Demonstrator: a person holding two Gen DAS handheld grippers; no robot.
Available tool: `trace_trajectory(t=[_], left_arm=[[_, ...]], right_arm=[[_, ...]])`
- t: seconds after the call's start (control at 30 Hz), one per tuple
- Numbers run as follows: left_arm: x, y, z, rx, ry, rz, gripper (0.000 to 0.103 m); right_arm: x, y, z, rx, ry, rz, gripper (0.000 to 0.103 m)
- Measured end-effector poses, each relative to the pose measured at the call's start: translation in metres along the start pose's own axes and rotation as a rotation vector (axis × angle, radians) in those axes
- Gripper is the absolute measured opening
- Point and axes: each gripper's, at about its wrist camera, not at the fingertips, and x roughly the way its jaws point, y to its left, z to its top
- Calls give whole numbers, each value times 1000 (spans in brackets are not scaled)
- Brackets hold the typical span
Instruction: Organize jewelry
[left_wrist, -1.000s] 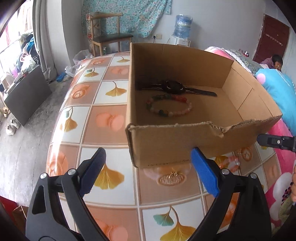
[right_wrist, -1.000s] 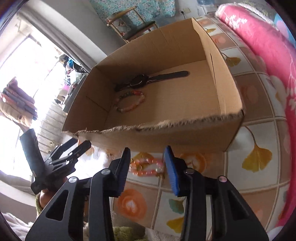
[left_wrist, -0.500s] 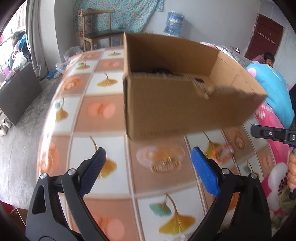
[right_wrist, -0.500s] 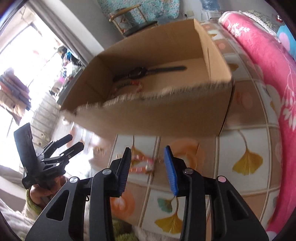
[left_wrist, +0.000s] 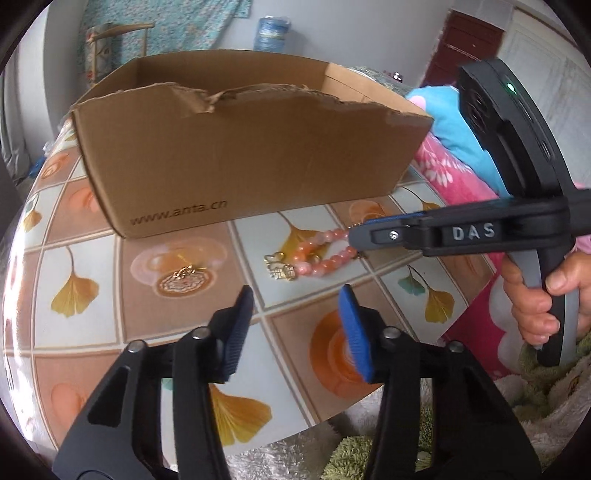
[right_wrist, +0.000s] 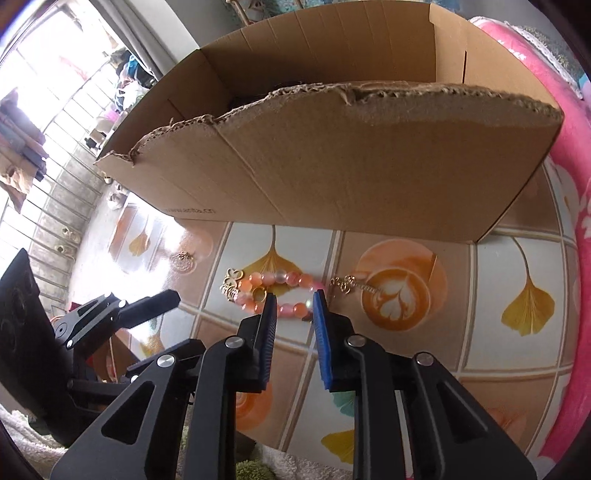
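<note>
Pink-and-orange beaded bracelet (right_wrist: 275, 293) with gold charms: lies flat on the table, its near strand between the blue-padded fingertips of the right gripper (right_wrist: 293, 308). Jaws stand parted at either side of the beads, not clenched on them; whether the pads touch the beads cannot be told.

Left gripper (left_wrist: 295, 314): released, jaws wide apart, nothing between them; the bracelet (left_wrist: 314, 254) lies just ahead of it.

Small gold filigree pendant (left_wrist: 183, 275): on the table ahead and to the left of the left gripper, apart from the bracelet.

Thin gold chain piece (right_wrist: 351, 284): just beyond the right gripper's right fingertip, beside the beads.

Surface: glossy tabletop (left_wrist: 92, 325) printed with squares of yellow ginkgo leaves, peaches and coffee cups. Pink floral bedding (right_wrist: 569, 155) borders it to the right of the right gripper.

Room: grey walls, blue patterned cloth hanging, wooden chair (left_wrist: 107, 40), blue water bottle (left_wrist: 273, 33), dark red door (left_wrist: 465, 44).

Container: open brown cardboard box (left_wrist: 240, 155) with torn top edges, printed "www.anta.cn", standing beyond both grippers and the bracelet. Contents almost wholly hidden by the near wall; only a dark item (right_wrist: 258, 96) shows over the rim, not identifiable.

View differences: left wrist view alone shows the person's hand (left_wrist: 543, 291) gripping the right handle marked "DAS". Right wrist view alone shows barred windows, hanging laundry and the box's interior walls.
</note>
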Motion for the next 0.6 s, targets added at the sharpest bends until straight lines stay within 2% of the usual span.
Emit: trace_trajectory(t=[0.1,0.17,0.4,0.5,0.6], left_arm=[[5,-4,-1,26,7,-12,30],[7,-6,0,36,8,-20,28],[13,-12,3,68,20,-43,24],[15,-12,4,73,34,-49,24],[18,-11,5,70,43,-49,24]], right_arm=[[7,0,5,-4,11,-20,20],[10,2,6,-10,20,-32,20],[15,8,5,-41,31,-63,19],[20,13,7,-56,40,-80,10],[21,13,8,-58,38,-72,9]])
